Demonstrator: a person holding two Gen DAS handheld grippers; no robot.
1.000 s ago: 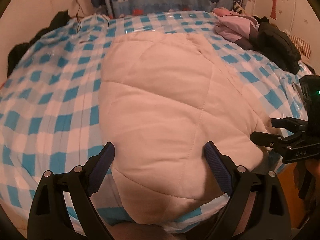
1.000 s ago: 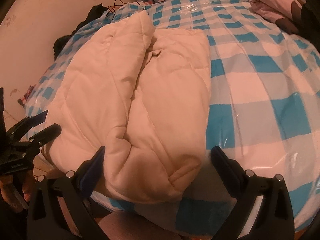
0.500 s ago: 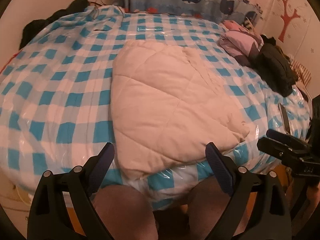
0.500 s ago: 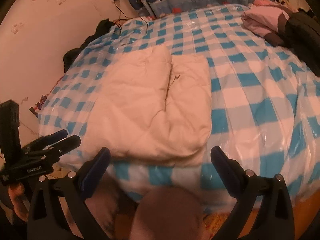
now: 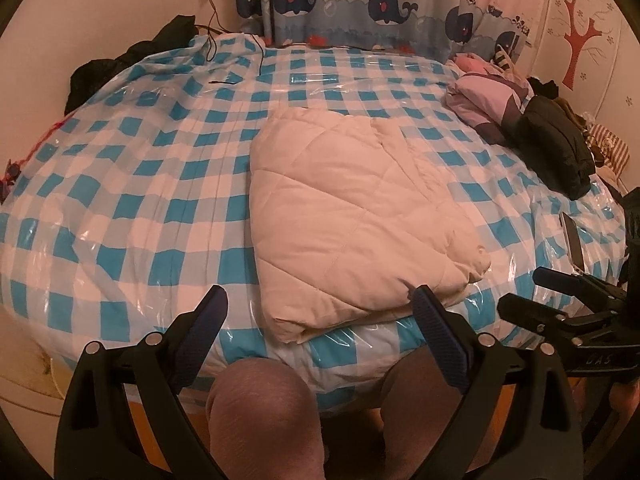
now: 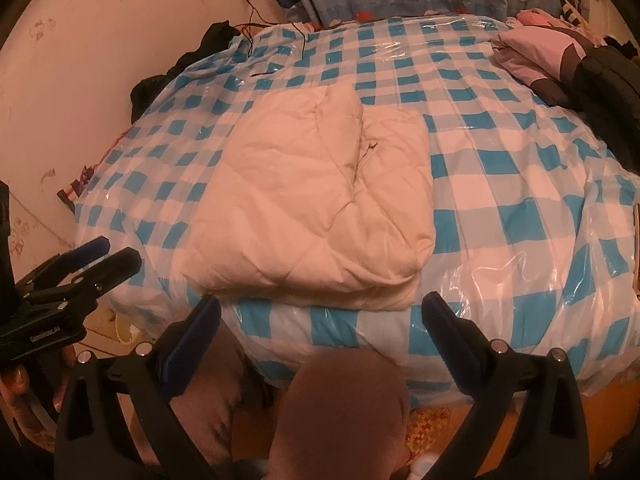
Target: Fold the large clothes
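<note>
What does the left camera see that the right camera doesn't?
Only the left wrist view shows the red tree sticker on the wall, the striped cloth and a phone lying near the bed's edge. Only the right wrist view shows paw-print marks on the wall. Both show the folded cream jacket on the blue checked bed cover, the whale curtain, the pink clothes, the black coat, and both hand-held grippers: the left hand-held gripper and right hand-held gripper, open and empty.
</note>
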